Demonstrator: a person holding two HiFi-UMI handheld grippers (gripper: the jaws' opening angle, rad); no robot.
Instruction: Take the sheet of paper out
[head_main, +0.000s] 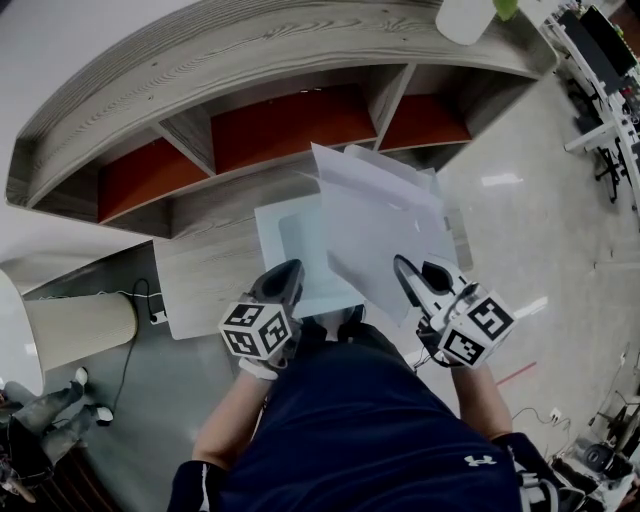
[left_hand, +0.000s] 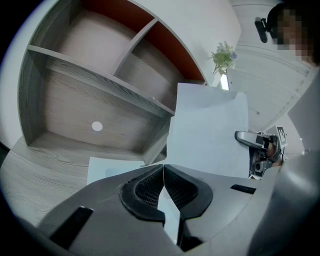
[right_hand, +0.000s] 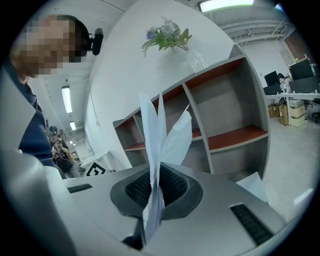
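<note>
A pale translucent folder (head_main: 290, 255) lies flat on the wooden desk in front of the shelf. My left gripper (head_main: 288, 272) is at its near edge, jaws shut with the thin folder edge (left_hand: 107, 167) pinched between the pads (left_hand: 150, 185). My right gripper (head_main: 405, 268) is shut on white paper (head_main: 380, 215), which hangs lifted and tilted above the folder's right side. In the right gripper view the paper (right_hand: 155, 135) stands on edge out of the shut jaws and fans into two or three leaves. In the left gripper view the raised paper (left_hand: 210, 130) shows with the right gripper (left_hand: 247, 137) at its right edge.
A curved wooden shelf unit (head_main: 250, 60) with red back panels rises behind the desk, its compartments bare. A vase of flowers (right_hand: 167, 35) stands on its top. A white cylinder (head_main: 80, 330) and a cable lie on the floor at left. Office desks (head_main: 600, 60) stand at far right.
</note>
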